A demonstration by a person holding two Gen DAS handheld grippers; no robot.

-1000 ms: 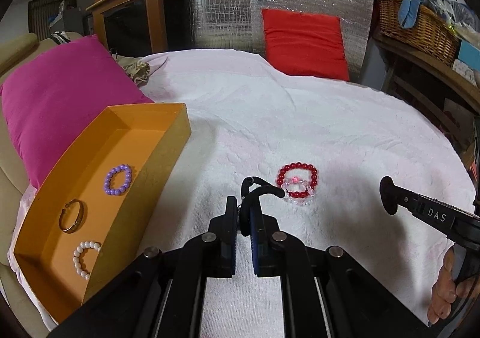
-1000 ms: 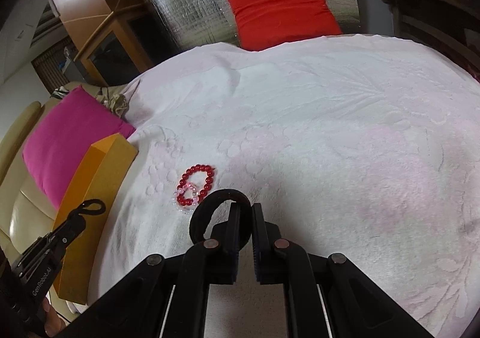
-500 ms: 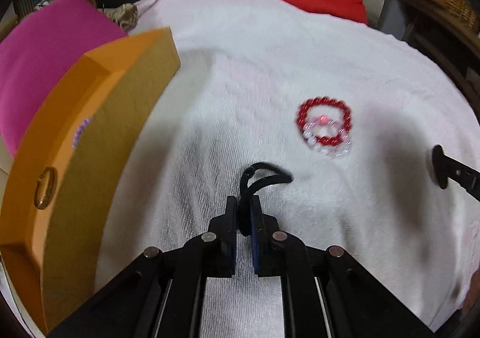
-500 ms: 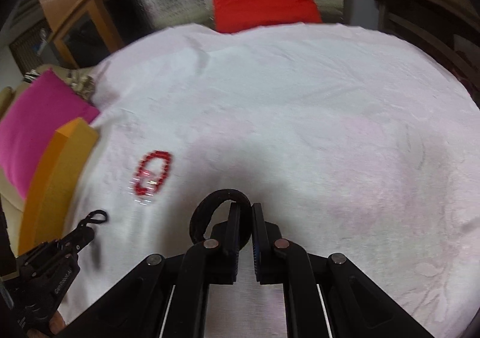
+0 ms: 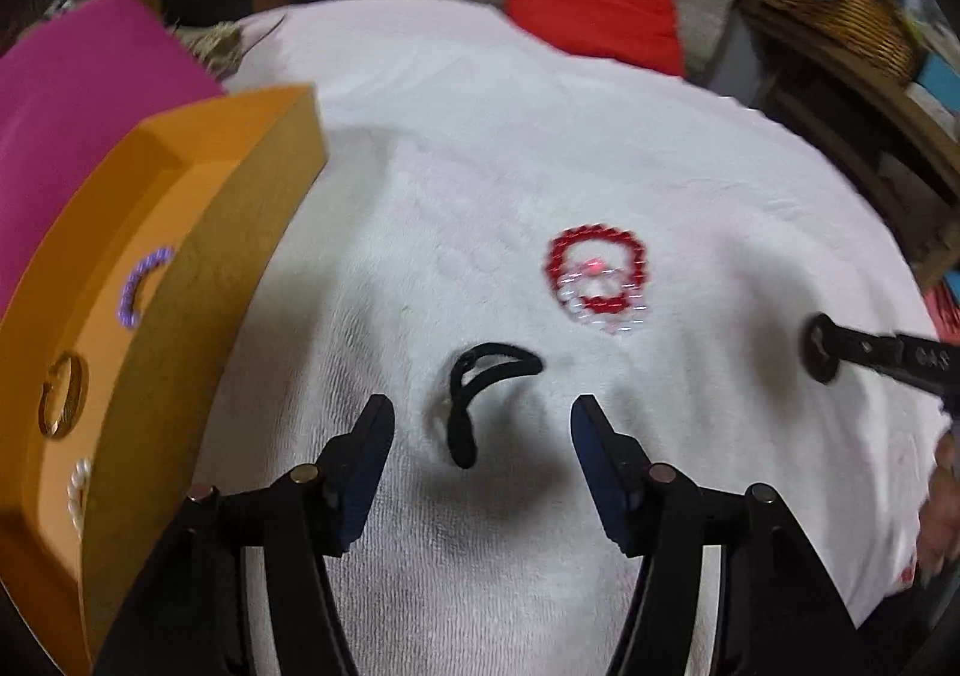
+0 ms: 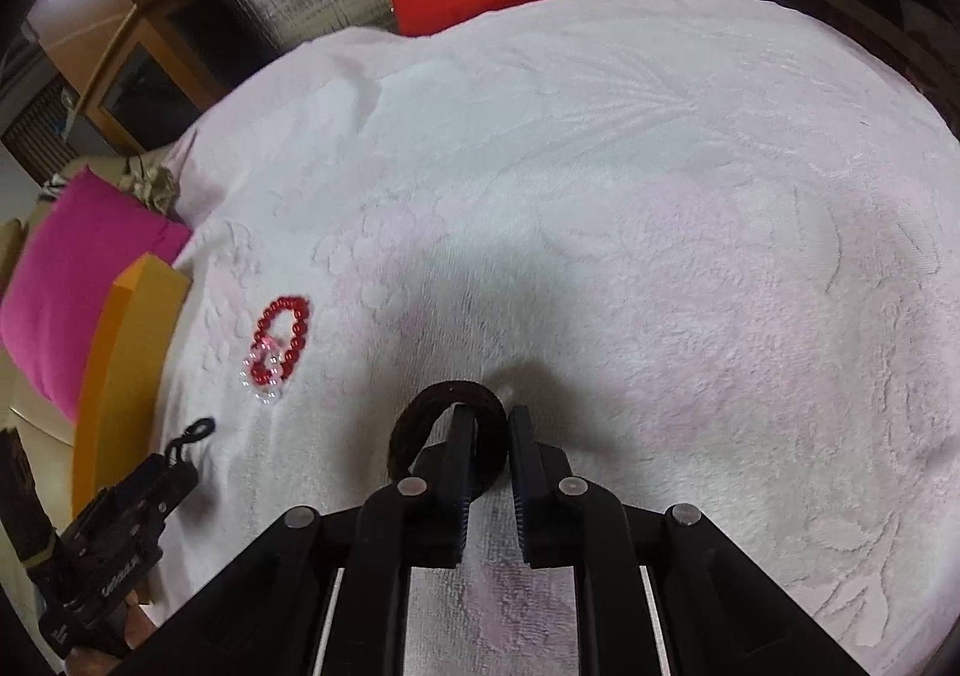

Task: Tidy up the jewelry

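left wrist: left hand-held gripper [image 5: 483, 430] just opened, black bracelet [image 5: 480, 394] released.

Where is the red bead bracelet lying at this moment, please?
In the left wrist view the red bead bracelet lies on the white towel, overlapping a clear bead bracelet, right of the orange box.

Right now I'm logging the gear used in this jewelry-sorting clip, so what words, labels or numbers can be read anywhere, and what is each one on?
"DAS": white letters along the side of the right gripper, seen from the left wrist; the first letter is blurred and uncertain.
White print on the body of the left gripper, seen from the right wrist: too blurred to read.
No other text shows.
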